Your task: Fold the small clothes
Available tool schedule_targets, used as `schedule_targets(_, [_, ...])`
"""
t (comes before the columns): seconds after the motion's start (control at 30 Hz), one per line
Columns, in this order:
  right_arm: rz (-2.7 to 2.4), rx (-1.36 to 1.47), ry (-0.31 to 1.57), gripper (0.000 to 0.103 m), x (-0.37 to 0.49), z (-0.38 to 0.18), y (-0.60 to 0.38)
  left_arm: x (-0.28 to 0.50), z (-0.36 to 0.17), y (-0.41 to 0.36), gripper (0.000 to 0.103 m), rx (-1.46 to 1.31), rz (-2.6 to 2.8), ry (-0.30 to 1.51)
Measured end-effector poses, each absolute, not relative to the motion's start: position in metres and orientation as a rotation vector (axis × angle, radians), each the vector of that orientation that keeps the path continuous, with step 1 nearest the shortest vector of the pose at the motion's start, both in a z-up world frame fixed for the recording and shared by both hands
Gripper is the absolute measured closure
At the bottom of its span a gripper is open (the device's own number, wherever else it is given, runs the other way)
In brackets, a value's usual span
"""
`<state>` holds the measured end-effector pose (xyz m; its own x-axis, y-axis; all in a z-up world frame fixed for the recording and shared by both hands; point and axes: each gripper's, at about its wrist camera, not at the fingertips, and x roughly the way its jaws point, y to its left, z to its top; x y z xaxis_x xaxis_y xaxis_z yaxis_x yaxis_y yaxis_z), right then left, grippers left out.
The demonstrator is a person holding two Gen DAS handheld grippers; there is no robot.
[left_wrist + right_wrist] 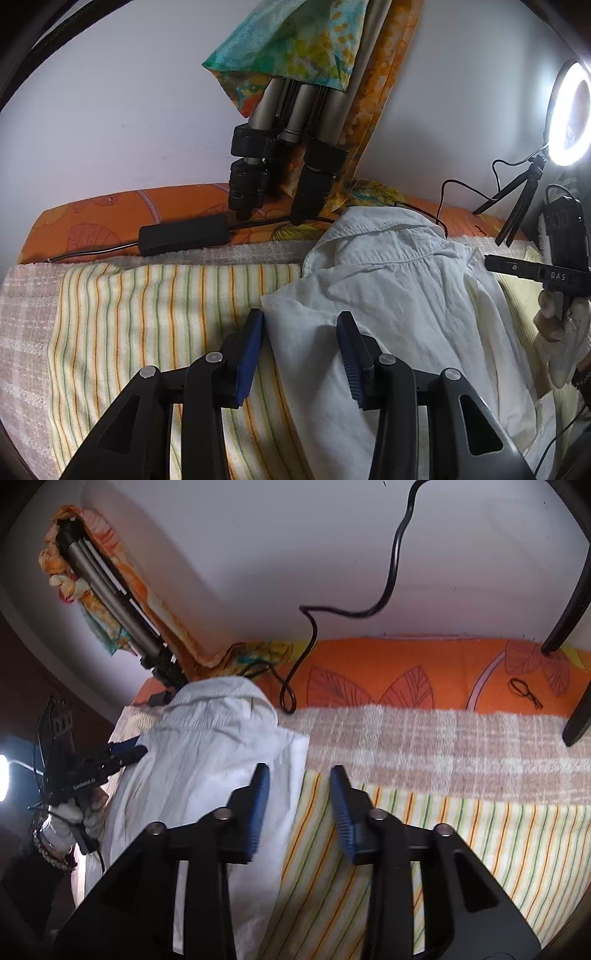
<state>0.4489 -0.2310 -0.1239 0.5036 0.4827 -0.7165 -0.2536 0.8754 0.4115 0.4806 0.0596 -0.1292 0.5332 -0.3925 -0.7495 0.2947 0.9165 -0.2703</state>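
Observation:
A white collared shirt [388,295] lies on a striped cloth [147,314] on the bed, collar toward the wall. My left gripper [301,323] is open over the shirt's left folded edge. That edge lies loose between the blue pads [253,347], which stand well apart. The right wrist view shows the shirt [207,760] to the left and my right gripper [300,775] open at its right edge. The right gripper's left finger is over the white fabric, with striped cloth [461,834] showing in the gap. The left gripper [127,751], held by a gloved hand [62,827], reaches the shirt's far side.
Folded tripod legs [280,147] draped with patterned fabric lean on the wall behind the shirt. A black power brick [184,234] and cables lie on the orange sheet [92,221]. A ring light [569,114] stands at the right. Dark chair legs [576,716] rise beside a checked blanket [443,746].

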Motion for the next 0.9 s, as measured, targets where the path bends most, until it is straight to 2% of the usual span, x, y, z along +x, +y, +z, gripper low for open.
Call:
schedule_targets(0.07, [0.456, 0.212, 0.968, 0.094, 0.452, -0.129, -0.221, 0.484, -0.130, 0.061, 0.066, -0.139, -0.427, 0.927])
schedule_targets(0.1, [0.453, 0.187, 0.957, 0.095, 0.452, -0.129, -0.217, 0.484, -0.130, 0.061, 0.077, -0.144, -0.438, 0.927])
schedule_targets(0.13, [0.456, 0.184, 0.951, 0.097, 0.452, -0.128, -0.217, 0.485, -0.130, 0.060, 0.094, -0.140, -0.448, 0.928])
schedule_targets(0.2, [0.472, 0.217, 0.943, 0.100, 0.451, -0.125, -0.222, 0.484, -0.128, 0.060, 0.102, -0.141, -0.449, 0.911])
schedule_targets(0.4, [0.520, 0.300, 0.865, 0.101, 0.436, -0.103, -0.238, 0.473, -0.107, 0.072, 0.103, -0.258, -0.479, 0.839])
schedule_targets(0.9, [0.580, 0.256, 0.718, 0.101, 0.345, -0.014, -0.241, 0.388, -0.034, 0.072, 0.103, -0.247, -0.514, 0.712])
